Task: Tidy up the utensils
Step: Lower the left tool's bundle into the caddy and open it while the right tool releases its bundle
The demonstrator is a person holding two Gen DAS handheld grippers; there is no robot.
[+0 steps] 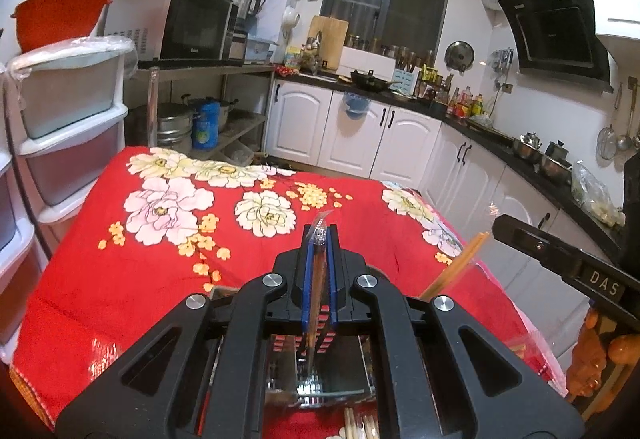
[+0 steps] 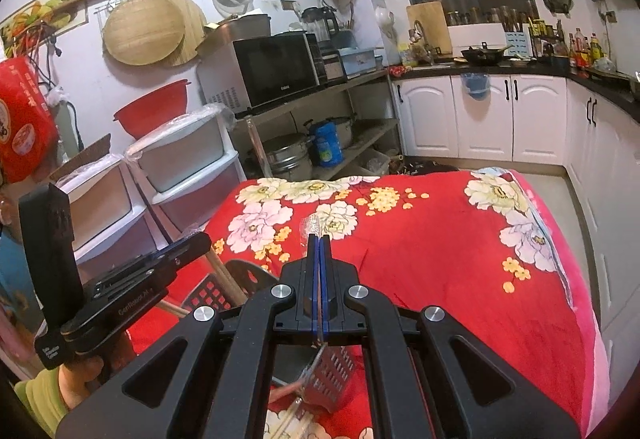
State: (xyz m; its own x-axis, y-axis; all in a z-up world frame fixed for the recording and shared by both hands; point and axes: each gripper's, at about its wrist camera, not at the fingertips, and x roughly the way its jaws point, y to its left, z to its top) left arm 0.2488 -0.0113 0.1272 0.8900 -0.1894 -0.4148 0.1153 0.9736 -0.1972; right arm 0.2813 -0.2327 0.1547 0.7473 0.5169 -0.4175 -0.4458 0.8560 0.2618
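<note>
Both grippers, left (image 1: 319, 239) and right (image 2: 319, 245), are pinching clear-handled utensils in clenched jaws above the holder (image 2: 336, 371). Lowering each one straight and slowly should be helping it slip in without tipping the chopsticks (image 1: 456, 263).

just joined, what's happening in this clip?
A person is sorting utensils over a table covered with a red floral cloth. The left gripper is shut on a plastic-wrapped utensil, and the right gripper is shut on another clear-wrapped piece. Both hang above a black slotted holder that already has chopsticks standing in it. More chopsticks lie loose on the cloth below.
</note>
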